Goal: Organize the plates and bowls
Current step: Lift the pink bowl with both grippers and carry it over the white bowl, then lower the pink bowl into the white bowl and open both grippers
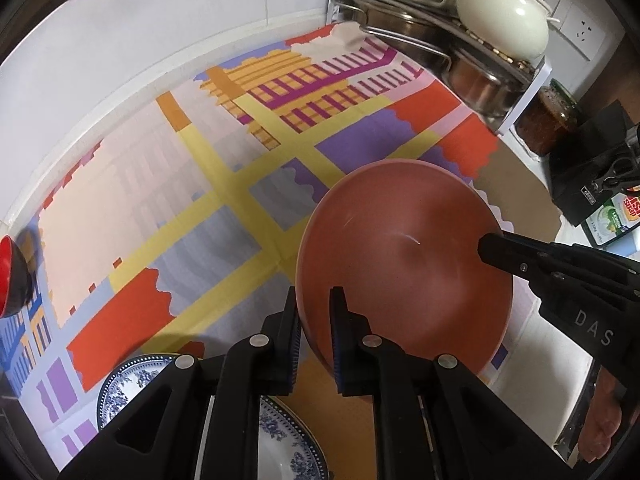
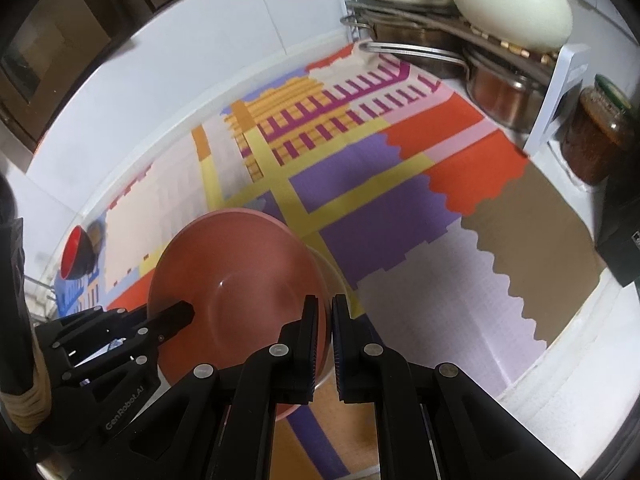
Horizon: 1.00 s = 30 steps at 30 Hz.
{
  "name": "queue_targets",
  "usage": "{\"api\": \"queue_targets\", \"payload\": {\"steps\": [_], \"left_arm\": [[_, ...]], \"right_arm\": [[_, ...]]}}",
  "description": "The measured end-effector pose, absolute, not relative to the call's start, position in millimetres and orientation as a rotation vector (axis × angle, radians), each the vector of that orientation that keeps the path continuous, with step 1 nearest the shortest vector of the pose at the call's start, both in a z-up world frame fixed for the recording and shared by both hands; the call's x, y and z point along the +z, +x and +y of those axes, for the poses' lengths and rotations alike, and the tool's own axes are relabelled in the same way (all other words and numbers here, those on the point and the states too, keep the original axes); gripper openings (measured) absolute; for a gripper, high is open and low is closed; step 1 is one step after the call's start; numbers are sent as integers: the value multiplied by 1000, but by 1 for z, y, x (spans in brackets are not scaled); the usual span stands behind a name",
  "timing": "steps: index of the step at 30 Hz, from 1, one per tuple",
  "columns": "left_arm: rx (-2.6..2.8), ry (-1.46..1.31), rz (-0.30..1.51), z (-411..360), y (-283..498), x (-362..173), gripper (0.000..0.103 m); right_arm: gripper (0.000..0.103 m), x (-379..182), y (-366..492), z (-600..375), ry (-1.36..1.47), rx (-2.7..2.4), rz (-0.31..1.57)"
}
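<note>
Two grippers: both clamped on one round terracotta-pink ceramic plate (image 1: 404,264), at opposite edges.
Left gripper (image 1: 313,336): jaws closed on the plate's near-left rim, one finger under the rim, one over it; seen in the right wrist view (image 2: 176,316) reaching in from the left.
Right gripper (image 2: 325,344): jaws pressed together on the plate's right rim; seen in the left wrist view (image 1: 490,246) with a black fingertip lying on the plate's inner face.
Plate: tilted, lifted off the cloth, over the counter's near middle; a pale reflection on its centre.
Colourful patterned cloth (image 1: 208,184): spread over the white counter (image 2: 592,380), blocks of orange, purple, yellow and pink.
Blue-and-white floral porcelain plate (image 1: 280,432): flat on the cloth at the near edge, mostly hidden under the left gripper.
Red-lined black bowl (image 2: 76,254): at the cloth's far left, tipped on its side, well apart from the held plate.
White corner rack (image 1: 516,108): at the back right, steel pans (image 1: 400,36) stacked inside, cream ceramic pots (image 1: 504,24) on top.
Glass jar with dark red contents (image 2: 596,136): just beside the rack, to the right.
Person: part of a hand (image 1: 604,420) at the lower right behind the right gripper.
</note>
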<state>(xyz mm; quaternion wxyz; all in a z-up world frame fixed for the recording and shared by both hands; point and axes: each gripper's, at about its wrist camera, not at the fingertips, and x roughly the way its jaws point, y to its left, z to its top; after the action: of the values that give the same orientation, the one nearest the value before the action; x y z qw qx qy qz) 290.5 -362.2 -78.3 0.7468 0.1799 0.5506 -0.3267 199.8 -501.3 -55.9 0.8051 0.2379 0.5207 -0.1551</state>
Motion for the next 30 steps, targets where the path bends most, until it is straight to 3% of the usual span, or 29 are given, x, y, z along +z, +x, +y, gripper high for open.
{"api": "queue_targets", "payload": {"steps": [19,26,30], "left_arm": [[-690,429,1233,-371,292,-98,18],[-709,420,1233,-370,294,-102,24],[-720,418,1231,-370,294,-104,33]], "right_arm": [[9,-83,204,-507,526,-296,1172],[9,-87,204,-505,521,-289,1175],[10,-88,204,-505,509,-304,1184]]}}
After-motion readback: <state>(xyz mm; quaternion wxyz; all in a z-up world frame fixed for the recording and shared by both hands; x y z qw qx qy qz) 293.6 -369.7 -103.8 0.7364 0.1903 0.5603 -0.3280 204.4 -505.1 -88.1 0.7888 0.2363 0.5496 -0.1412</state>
